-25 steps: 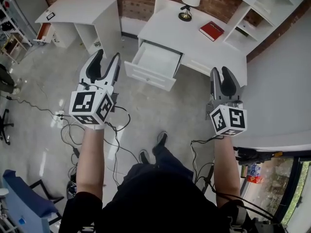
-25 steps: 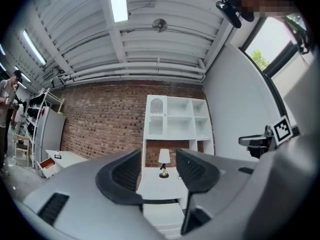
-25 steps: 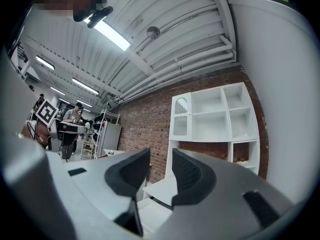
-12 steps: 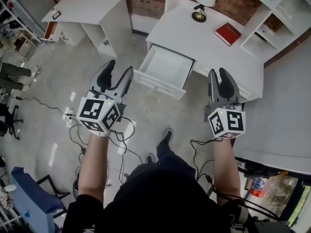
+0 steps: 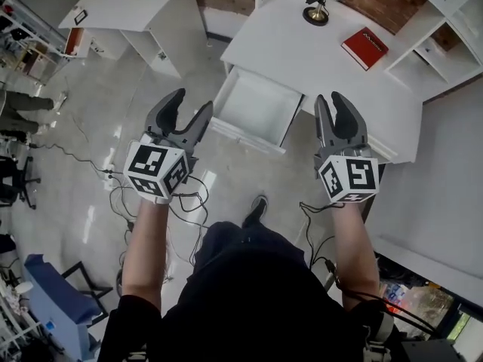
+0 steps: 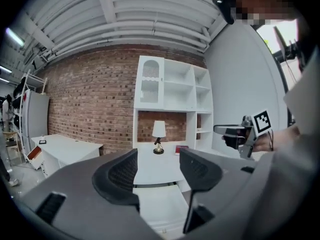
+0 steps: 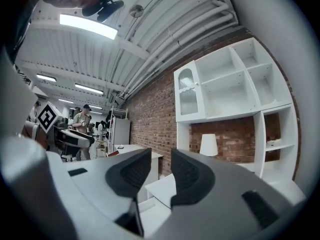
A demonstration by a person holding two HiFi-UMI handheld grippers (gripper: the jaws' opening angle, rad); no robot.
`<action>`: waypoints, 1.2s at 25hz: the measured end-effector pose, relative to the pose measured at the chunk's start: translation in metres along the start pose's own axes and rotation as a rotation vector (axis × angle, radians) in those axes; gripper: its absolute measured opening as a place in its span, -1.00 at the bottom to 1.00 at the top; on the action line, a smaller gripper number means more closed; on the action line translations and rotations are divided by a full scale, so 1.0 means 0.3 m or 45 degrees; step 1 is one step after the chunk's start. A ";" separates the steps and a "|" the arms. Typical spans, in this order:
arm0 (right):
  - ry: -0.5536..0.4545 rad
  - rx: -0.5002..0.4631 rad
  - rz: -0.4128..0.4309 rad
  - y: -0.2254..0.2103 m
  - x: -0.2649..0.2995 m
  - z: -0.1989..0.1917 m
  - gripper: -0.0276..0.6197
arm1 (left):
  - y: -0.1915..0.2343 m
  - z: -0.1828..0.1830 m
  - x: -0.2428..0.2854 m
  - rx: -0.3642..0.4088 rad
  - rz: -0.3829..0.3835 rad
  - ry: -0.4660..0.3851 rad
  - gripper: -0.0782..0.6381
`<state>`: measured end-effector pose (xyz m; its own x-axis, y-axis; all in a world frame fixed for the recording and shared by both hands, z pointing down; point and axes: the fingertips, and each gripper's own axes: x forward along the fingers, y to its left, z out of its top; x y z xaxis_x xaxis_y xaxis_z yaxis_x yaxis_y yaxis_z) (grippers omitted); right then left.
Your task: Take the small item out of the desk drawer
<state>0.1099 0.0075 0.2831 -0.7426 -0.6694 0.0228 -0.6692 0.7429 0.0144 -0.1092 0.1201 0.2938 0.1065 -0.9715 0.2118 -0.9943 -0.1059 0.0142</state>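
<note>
Currently approach step: left hand-held gripper (image 5: 191, 100), jaws just opening, and right hand-held gripper (image 5: 330, 98), jaws just narrowing, both spread, empty; next reach into open drawer (image 5: 253, 104), item unseen.

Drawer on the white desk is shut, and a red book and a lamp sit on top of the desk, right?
Not quite. The drawer is pulled open, not shut; the head view shows its white inside. The rest is right: the book and the lamp sit on top of the desk.
</note>
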 end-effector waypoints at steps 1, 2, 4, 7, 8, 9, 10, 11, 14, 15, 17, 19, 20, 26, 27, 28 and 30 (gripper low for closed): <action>-0.001 0.002 0.007 -0.009 0.017 0.003 -0.55 | -0.004 -0.012 0.022 0.011 -0.020 0.025 -0.09; -0.002 0.008 0.013 -0.018 0.034 0.006 -0.55 | -0.003 -0.023 0.042 0.025 -0.036 0.049 -0.09; -0.004 0.018 0.018 -0.034 0.065 0.012 -0.55 | 0.010 -0.041 0.079 0.045 -0.063 0.087 -0.09; 0.003 0.027 0.015 -0.053 0.104 0.016 -0.56 | 0.029 -0.069 0.143 0.047 -0.155 0.147 -0.09; 0.010 0.029 0.013 -0.058 0.115 0.010 -0.57 | 0.030 -0.084 0.168 0.055 -0.198 0.174 -0.09; 0.021 0.030 0.011 -0.061 0.127 0.000 -0.57 | 0.033 -0.103 0.195 0.074 -0.236 0.204 -0.09; 0.033 0.028 0.008 -0.065 0.139 -0.014 -0.57 | 0.039 -0.125 0.224 0.097 -0.267 0.233 -0.09; 0.046 0.025 0.001 -0.070 0.154 -0.030 -0.57 | 0.047 -0.149 0.255 0.116 -0.293 0.260 -0.09; 0.083 0.035 -0.044 -0.103 0.209 -0.076 -0.57 | 0.072 -0.229 0.357 0.109 -0.413 0.338 -0.09; 0.098 0.042 -0.063 -0.115 0.229 -0.090 -0.57 | 0.072 -0.261 0.391 0.096 -0.479 0.372 -0.09; 0.133 0.054 -0.090 -0.128 0.272 -0.121 -0.57 | 0.072 -0.329 0.452 0.094 -0.614 0.450 -0.10; 0.171 0.063 -0.099 -0.125 0.322 -0.157 -0.57 | 0.077 -0.393 0.504 0.138 -0.729 0.525 -0.09; 0.188 0.061 -0.103 -0.123 0.348 -0.176 -0.57 | 0.080 -0.423 0.528 0.167 -0.786 0.560 -0.09; 0.273 0.091 -0.179 -0.128 0.516 -0.258 -0.64 | 0.122 -0.670 0.621 0.317 -1.159 0.832 -0.10; 0.281 0.102 -0.205 -0.135 0.532 -0.271 -0.64 | 0.128 -0.716 0.626 0.356 -1.221 0.884 -0.10; 0.288 0.112 -0.234 -0.147 0.543 -0.284 -0.64 | 0.131 -0.760 0.634 0.386 -1.278 0.934 -0.10; 0.299 0.126 -0.293 -0.187 0.550 -0.312 -0.64 | 0.125 -0.843 0.661 0.410 -1.370 1.030 -0.10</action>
<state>0.0275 -0.1443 0.3797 -0.5528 -0.7917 0.2599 -0.8266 0.5606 -0.0505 -0.1277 -0.0228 0.5834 0.6675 -0.0012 0.7446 -0.3694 -0.8688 0.3297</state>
